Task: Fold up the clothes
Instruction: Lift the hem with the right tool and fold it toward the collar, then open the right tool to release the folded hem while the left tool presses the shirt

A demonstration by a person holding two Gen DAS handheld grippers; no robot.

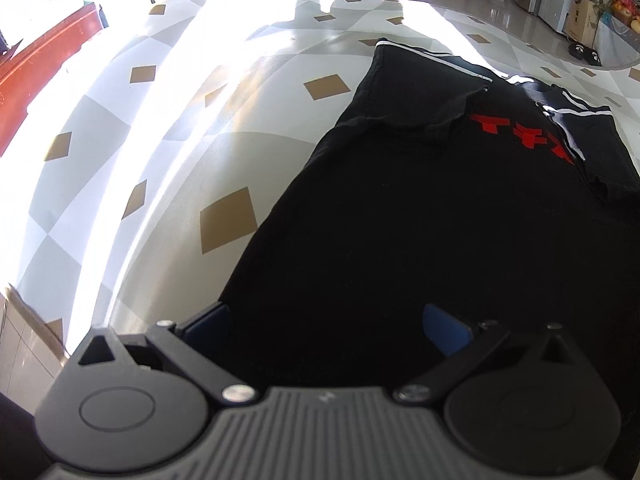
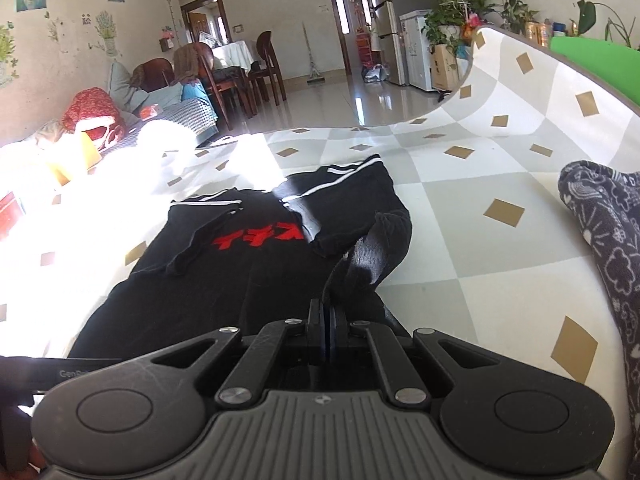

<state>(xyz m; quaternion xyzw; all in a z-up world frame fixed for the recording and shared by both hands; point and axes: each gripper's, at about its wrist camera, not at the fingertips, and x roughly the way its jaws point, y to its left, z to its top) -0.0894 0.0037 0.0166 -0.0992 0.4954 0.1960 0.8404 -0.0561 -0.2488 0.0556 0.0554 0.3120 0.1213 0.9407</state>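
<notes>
On the checked table [image 2: 500, 184], right tongs [image 2: 327, 320] pinch the black shirt [image 2: 240, 280], collar pointing away; left tongs [image 1: 326, 326] spread.

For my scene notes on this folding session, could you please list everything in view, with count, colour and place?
T-shirt: one, black with red print and white-striped sleeves folded inward, flat on the table.
Table: one, covered in a white, grey and tan diamond pattern, under the shirt.
Patterned fabric: one piece, dark with white print, at the right edge of the right wrist view.
Dining chairs: several, dark wood, far back in the room.
Potted plants: several, green, back right by the fridge.
Left gripper: black with blue pads, open over the shirt's near hem.
Right gripper: black, shut on a lifted fold of the shirt.
</notes>
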